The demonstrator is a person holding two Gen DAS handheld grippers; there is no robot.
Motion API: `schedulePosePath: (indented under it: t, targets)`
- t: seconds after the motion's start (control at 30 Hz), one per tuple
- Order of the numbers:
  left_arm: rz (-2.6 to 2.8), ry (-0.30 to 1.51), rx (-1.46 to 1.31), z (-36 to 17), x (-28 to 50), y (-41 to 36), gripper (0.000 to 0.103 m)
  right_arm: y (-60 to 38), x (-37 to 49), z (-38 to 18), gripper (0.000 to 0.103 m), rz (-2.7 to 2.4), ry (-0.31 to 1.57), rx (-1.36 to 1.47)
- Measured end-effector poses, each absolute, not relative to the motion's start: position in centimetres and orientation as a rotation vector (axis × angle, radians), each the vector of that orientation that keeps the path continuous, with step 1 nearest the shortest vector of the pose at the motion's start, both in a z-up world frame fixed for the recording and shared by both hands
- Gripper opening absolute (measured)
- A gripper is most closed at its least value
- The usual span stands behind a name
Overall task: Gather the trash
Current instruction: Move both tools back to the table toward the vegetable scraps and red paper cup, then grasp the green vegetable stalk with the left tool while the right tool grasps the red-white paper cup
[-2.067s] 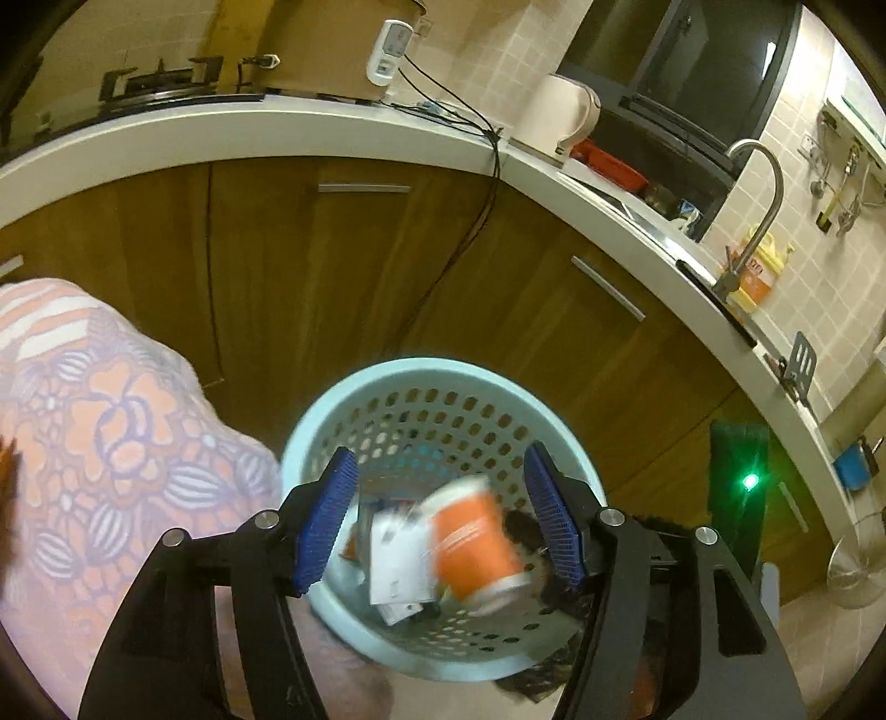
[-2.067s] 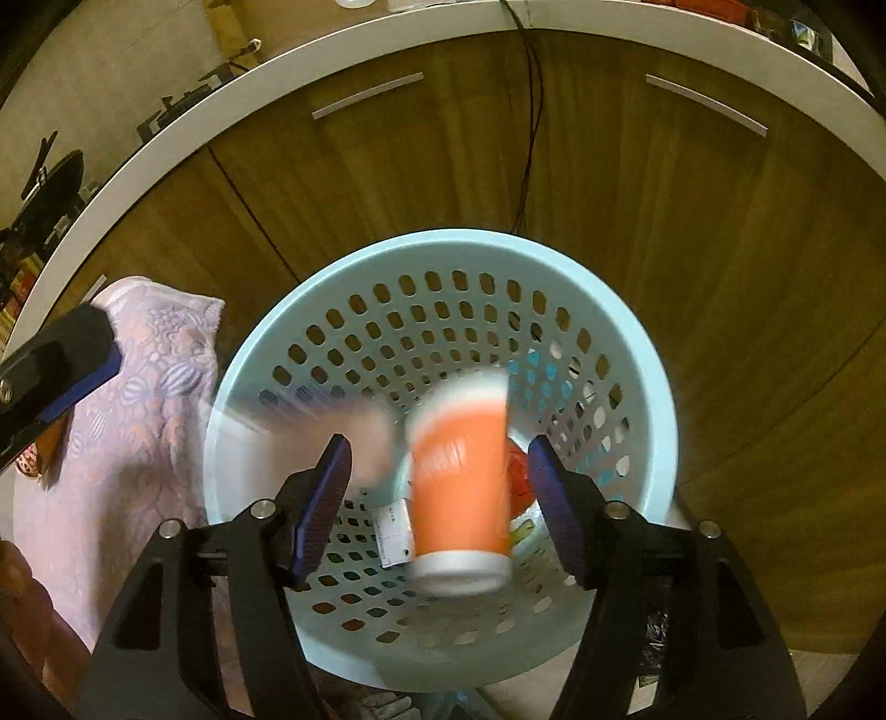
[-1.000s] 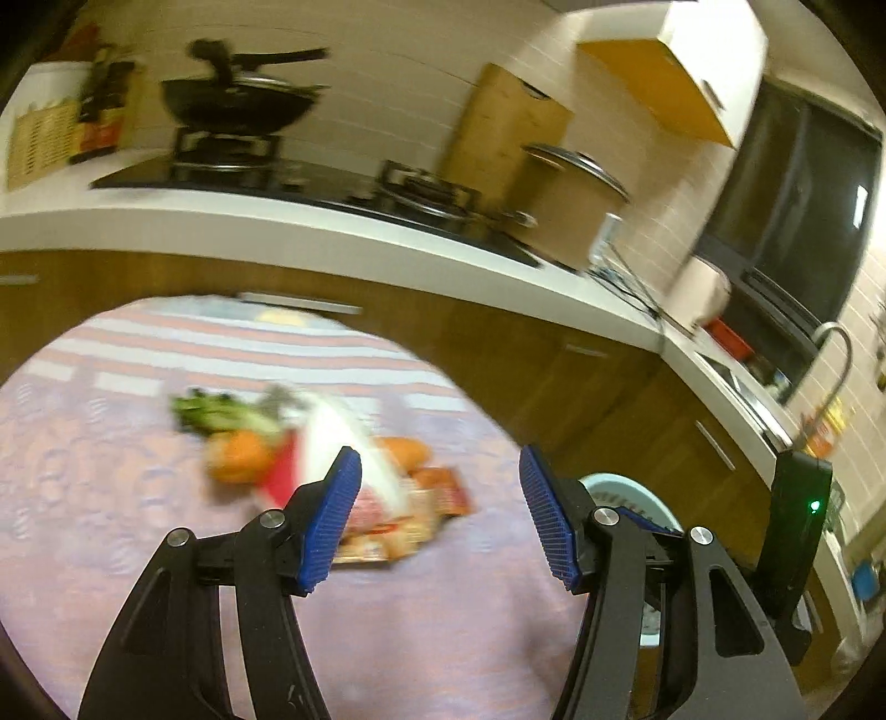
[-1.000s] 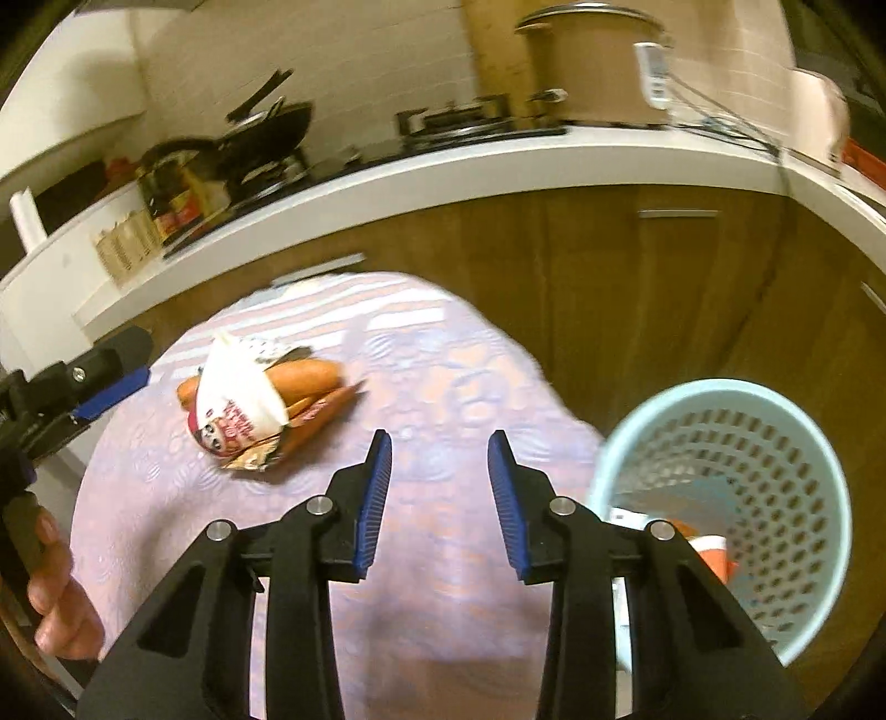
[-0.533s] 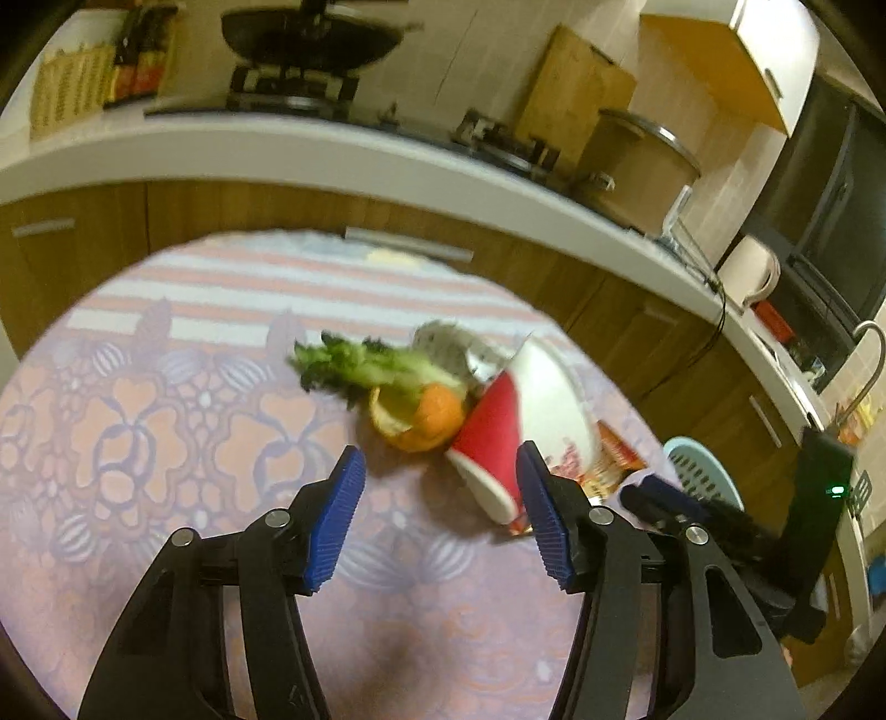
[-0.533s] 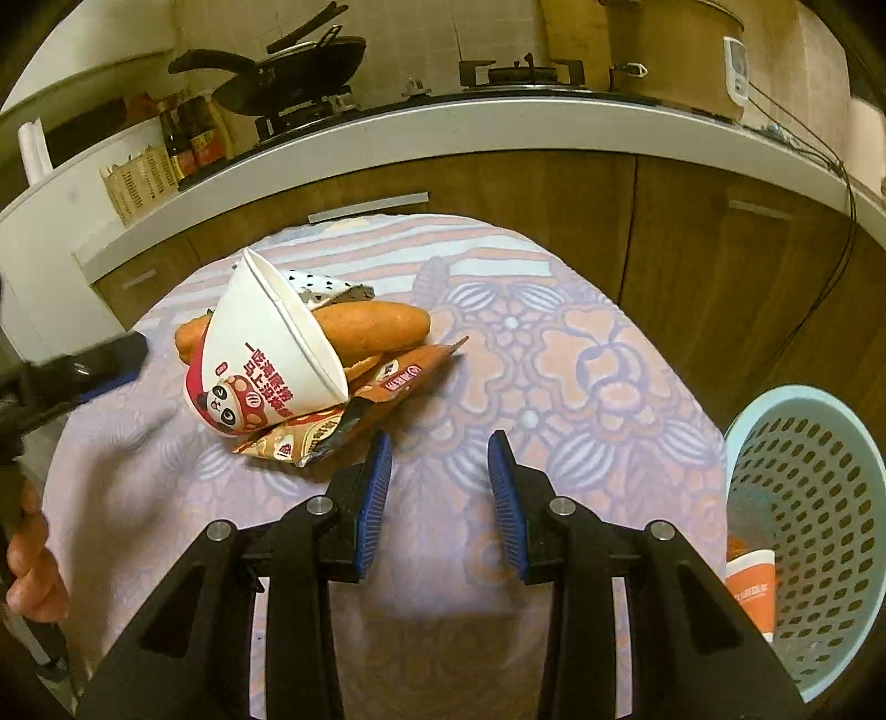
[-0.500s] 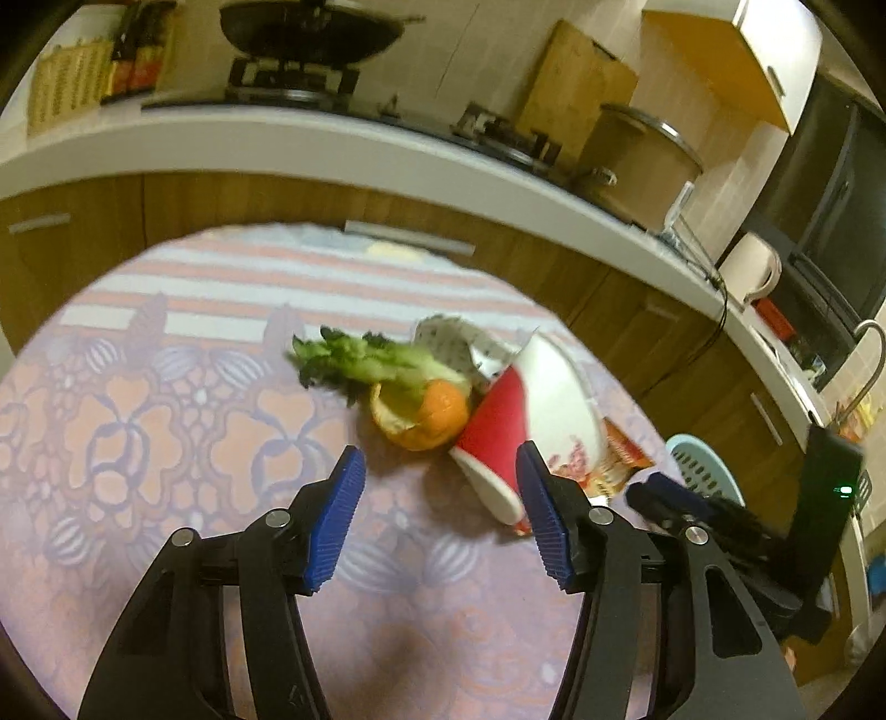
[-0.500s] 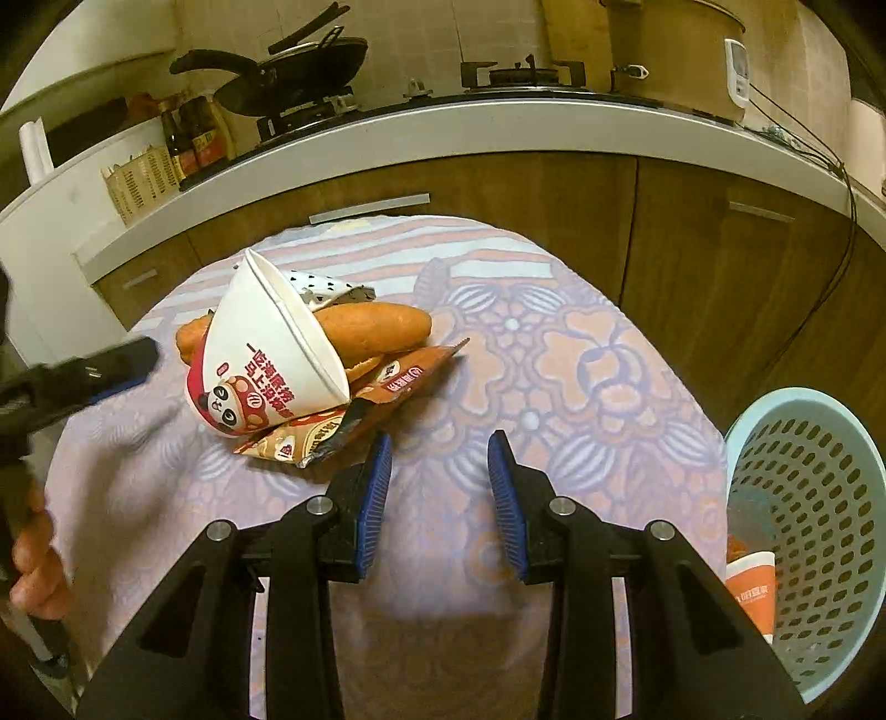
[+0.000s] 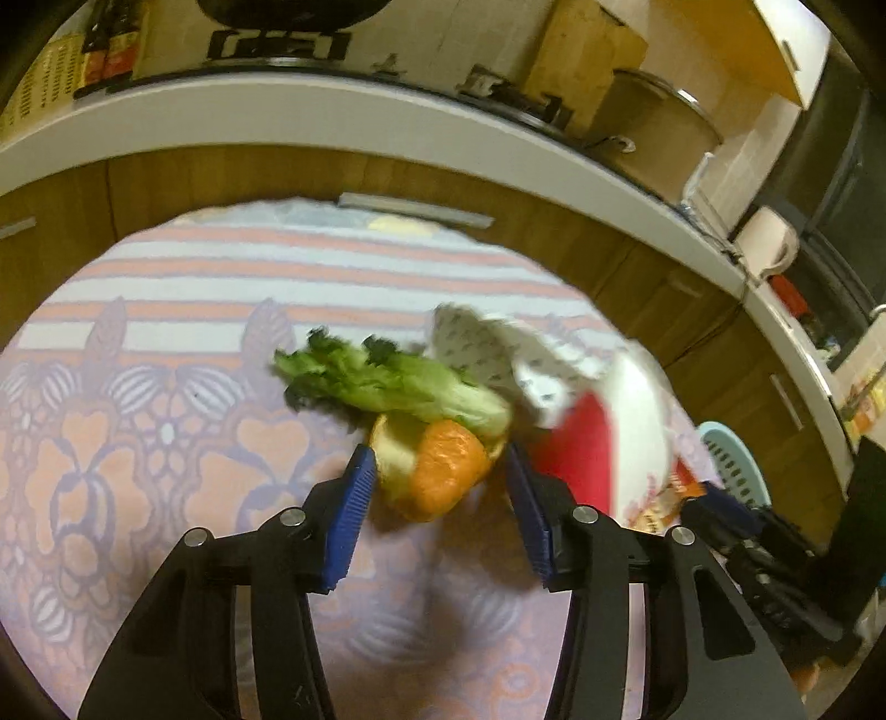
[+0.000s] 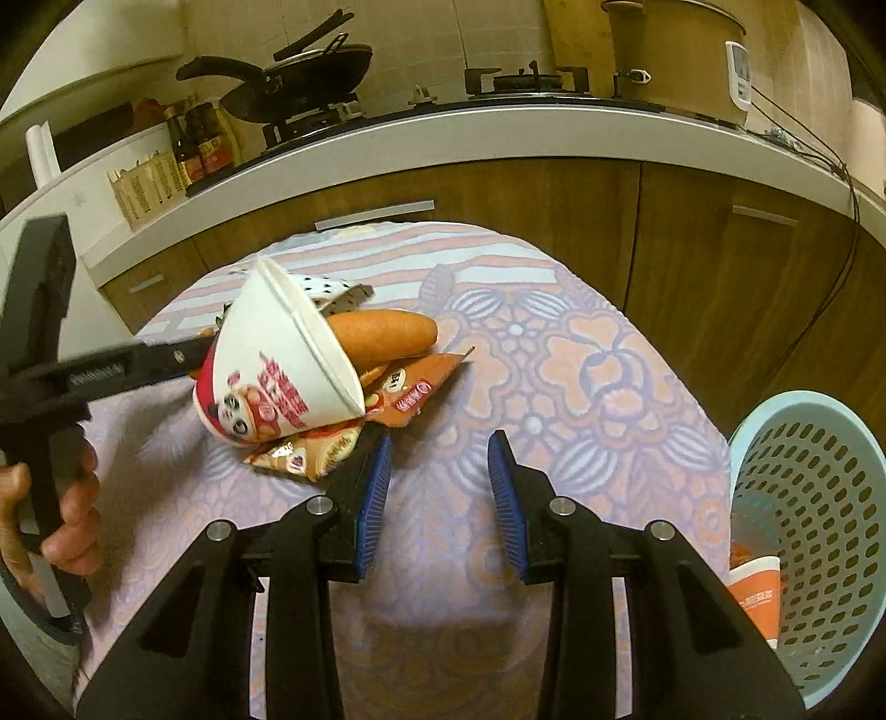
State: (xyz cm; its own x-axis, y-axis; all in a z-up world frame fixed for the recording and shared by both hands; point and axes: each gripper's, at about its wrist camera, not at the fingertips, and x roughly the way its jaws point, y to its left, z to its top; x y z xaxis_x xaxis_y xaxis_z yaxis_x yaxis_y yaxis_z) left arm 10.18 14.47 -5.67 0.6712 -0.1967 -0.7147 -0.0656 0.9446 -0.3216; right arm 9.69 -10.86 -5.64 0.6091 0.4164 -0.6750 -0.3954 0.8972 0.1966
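A pile of trash lies on the flowered tablecloth (image 10: 554, 354): a white-and-red paper bowl (image 10: 277, 360) on its side, snack wrappers (image 10: 410, 387), a bread roll (image 10: 382, 332), an orange peel (image 9: 437, 471) and a lettuce leaf (image 9: 398, 382). My left gripper (image 9: 437, 498) is open with its blue pads either side of the orange peel. It also shows in the right wrist view (image 10: 166, 354). My right gripper (image 10: 440, 476) is open and empty, just right of the wrappers. The light blue basket (image 10: 819, 498) stands at the table's right and holds an orange cup (image 10: 756, 587).
A wooden kitchen cabinet with a white counter (image 10: 498, 138) runs behind the table. A wok (image 10: 310, 72) and a large pot (image 10: 675, 50) stand on the counter. The basket's rim also shows in the left wrist view (image 9: 731, 459).
Both grippers have come from the basket to the table. In the last half second my left gripper has moved in until its pads flank the orange peel. My right gripper has opened wider.
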Motion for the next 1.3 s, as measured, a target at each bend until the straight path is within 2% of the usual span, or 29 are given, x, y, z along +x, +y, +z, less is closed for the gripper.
schedulePosePath:
  t: [0.1, 0.17, 0.23, 0.8, 0.83, 0.9, 0.93, 0.97, 1.0, 1.3]
  targets:
    - [-0.086, 0.820, -0.402, -6.0, 10.1, 15.1, 0.040, -10.9, 9.5, -5.5, 0.033, 0.476, 0.778, 0.026]
    - [-0.090, 0.813, -0.393, -5.7, 9.7, 15.0, 0.023, -10.8, 9.3, -5.4, 0.033, 0.479, 0.767, 0.020]
    - [-0.110, 0.817, -0.399, -5.5, 9.1, 14.9, 0.018, -10.9, 9.0, -5.2, 0.033, 0.486, 0.748, 0.025]
    - [-0.156, 0.767, -0.606, -5.6, 0.6, 19.3, 0.010, -9.7, 7.7, -4.8, 0.033, 0.497, 0.696, -0.050]
    - [-0.151, 0.774, -0.605, -5.7, 0.6, 19.5, 0.011, -9.7, 7.6, -4.8, 0.033, 0.497, 0.696, -0.050]
    - [-0.161, 0.784, -0.588, -5.7, 0.3, 19.3, 0.022, -9.8, 7.6, -4.8, 0.033, 0.501, 0.696, -0.052]
    - [-0.165, 0.789, -0.574, -5.7, 0.1, 19.2, 0.038, -9.7, 7.5, -4.8, 0.033, 0.501, 0.696, -0.054]
    - [-0.148, 0.788, -0.556, -5.7, -0.2, 19.0, 0.050, -9.7, 7.5, -4.8, 0.033, 0.500, 0.695, -0.056]
    - [-0.129, 0.790, -0.538, -5.8, -0.3, 18.9, 0.052, -9.6, 7.5, -4.8, 0.033, 0.500, 0.695, -0.057]
    - [-0.087, 0.848, -0.497, -4.7, 3.1, 19.1, 0.052, -9.7, 7.6, -4.9, 0.033, 0.495, 0.701, -0.055]
